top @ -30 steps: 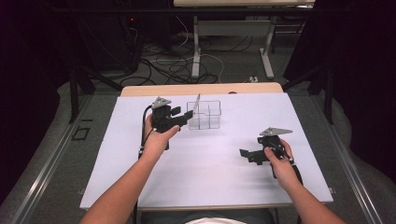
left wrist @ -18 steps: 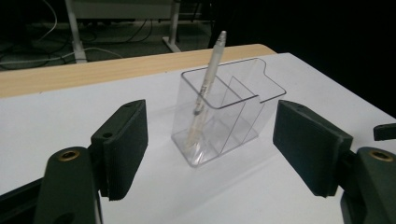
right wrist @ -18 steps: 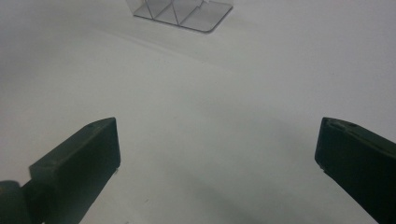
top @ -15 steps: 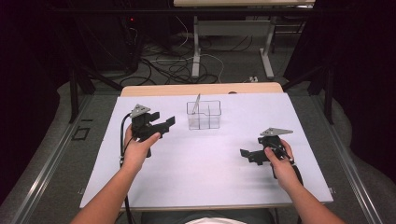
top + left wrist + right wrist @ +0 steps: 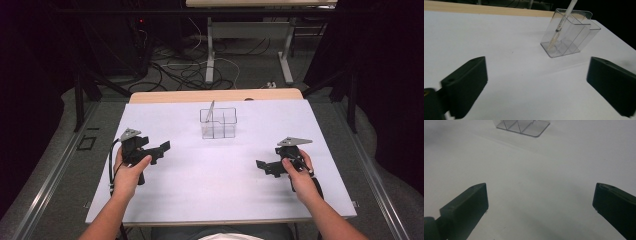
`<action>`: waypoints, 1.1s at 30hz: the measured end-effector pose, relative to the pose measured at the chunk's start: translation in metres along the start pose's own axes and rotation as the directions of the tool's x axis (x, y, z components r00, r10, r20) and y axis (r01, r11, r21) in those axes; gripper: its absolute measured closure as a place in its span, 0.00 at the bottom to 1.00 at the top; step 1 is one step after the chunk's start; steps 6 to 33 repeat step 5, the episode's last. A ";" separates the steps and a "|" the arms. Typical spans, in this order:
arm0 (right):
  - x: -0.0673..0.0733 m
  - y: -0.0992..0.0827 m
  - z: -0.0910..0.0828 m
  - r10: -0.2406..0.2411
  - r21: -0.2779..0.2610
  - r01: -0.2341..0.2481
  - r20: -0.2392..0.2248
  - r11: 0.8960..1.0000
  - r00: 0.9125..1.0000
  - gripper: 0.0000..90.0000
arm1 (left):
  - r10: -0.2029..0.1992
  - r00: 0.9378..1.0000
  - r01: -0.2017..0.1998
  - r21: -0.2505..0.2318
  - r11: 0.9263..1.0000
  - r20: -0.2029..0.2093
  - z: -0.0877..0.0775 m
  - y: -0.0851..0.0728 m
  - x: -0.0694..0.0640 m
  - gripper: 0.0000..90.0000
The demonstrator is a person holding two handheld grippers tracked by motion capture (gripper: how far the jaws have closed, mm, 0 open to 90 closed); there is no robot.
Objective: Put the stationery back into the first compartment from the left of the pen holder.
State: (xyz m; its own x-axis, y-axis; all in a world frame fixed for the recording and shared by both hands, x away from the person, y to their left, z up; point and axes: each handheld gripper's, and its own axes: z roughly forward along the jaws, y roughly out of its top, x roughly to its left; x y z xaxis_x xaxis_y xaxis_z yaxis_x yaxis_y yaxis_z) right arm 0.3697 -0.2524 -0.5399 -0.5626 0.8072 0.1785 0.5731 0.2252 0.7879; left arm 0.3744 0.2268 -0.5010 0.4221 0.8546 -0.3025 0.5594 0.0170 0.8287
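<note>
Since a second ago the left gripper (image 5: 159, 149) has drawn back from the clear compartment holder (image 5: 218, 122) toward the near-left part of the table, and its jaws have just been opening with nothing between them; the thin white stick (image 5: 210, 111) it was at then now stands in the holder, leaning in the back-left compartment with its top above the rim. Left side now: person's left hand (image 5: 129, 169) wraps the gripper body, grey three-cornered plate (image 5: 130, 133) on top, black cable looping down beside the wrist, jaws aimed right and slightly away, well apart from the holder. In the left gripper view both black jaws stand wide, released, bare white table cover (image 5: 506, 60) between them; the holder (image 5: 571, 32) sits ahead and to the right, stick (image 5: 562, 23) tilted inside it, lower end on the holder's floor. Centre: holder stands upright on the white cover (image 5: 220, 175), toward the far edge, wooden table edge (image 5: 215, 95) just behind. Right side: right gripper (image 5: 264, 166) low over the cover, unmoved, held in the right hand (image 5: 298, 172), jaws pointing left. In the right gripper view its jaws are spread wide, released, gripping nothing; the holder's base (image 5: 524, 126) shows at the top edge, well apart from them.
</note>
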 end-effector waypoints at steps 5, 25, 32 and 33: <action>-0.001 -0.001 0.000 0.012 0.008 -0.012 0.003 1.000 1.000 0.00 | -0.022 0.999 0.022 0.004 1.000 -0.041 -0.004 -0.003 0.008 0.00; -0.001 -0.001 0.000 0.012 0.008 -0.012 0.003 1.000 1.000 0.00 | -0.022 0.999 0.022 0.004 1.000 -0.041 -0.004 -0.003 0.008 0.00; -0.001 -0.001 0.000 0.012 0.008 -0.012 0.003 1.000 1.000 0.00 | -0.022 0.999 0.022 0.004 1.000 -0.041 -0.004 -0.003 0.008 0.00; -0.001 -0.001 0.000 0.012 0.008 -0.012 0.003 1.000 1.000 0.00 | -0.022 0.999 0.022 0.004 1.000 -0.041 -0.004 -0.003 0.008 0.00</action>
